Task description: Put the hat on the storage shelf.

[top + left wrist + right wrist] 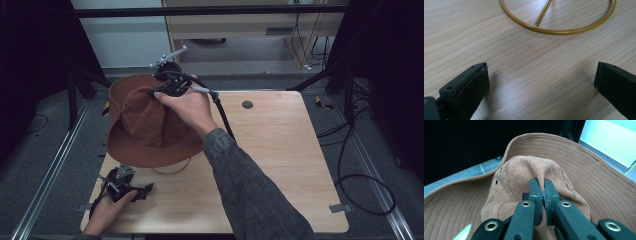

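A brown wide-brimmed hat is held up over the table's far left part. My right gripper is shut on a pinched fold of its crown. In the right gripper view the two jaws press together on the hat's crown at my right gripper, with the stitched brim spread behind. My left gripper rests near the table's front left corner in a hand. In the left gripper view my left gripper stands open over bare wood, with a yellow metal ring lying just ahead.
The wooden table has a small dark round spot near its far edge. Part of the yellow ring peeks out under the hat's brim. Black cables lie on the floor to the right. Metal rails run along both sides.
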### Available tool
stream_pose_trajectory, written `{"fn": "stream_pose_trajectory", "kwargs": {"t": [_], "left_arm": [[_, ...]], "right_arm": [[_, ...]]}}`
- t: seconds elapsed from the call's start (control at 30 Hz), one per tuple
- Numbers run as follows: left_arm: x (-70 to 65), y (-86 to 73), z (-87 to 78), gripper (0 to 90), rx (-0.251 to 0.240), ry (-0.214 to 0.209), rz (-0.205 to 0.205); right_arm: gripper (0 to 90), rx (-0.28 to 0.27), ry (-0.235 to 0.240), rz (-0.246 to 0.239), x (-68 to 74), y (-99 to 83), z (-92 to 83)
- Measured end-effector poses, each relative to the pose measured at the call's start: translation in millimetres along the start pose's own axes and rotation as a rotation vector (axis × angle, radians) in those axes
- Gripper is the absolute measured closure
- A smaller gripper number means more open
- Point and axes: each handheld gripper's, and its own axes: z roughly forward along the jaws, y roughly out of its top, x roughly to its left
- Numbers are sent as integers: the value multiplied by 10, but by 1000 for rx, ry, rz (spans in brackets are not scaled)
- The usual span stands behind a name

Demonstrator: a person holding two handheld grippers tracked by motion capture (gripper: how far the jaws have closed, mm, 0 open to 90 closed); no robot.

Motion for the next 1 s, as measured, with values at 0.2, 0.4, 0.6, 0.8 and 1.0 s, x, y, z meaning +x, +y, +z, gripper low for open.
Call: {"fn": "stream_pose_trajectory", "kwargs": {"t": [0.2,0.4,0.6,0.8,1.0], "left_arm": [[-1,0,0,0,0,1,-1],[-1,0,0,0,0,0,-1],[-1,0,0,0,0,1,-1],[-1,1,0,0,0,2,-1],[-2,1,1,0,0,1,-1]], "right_arm": [[872,1,5,5,-12,-23,27],[855,0,9,7,-25,-49,49],[814,0,12,3,-28,-62,49],[772,12,6,7,-34,-54,47],[676,23,-5,9,-37,-58,45]]}}
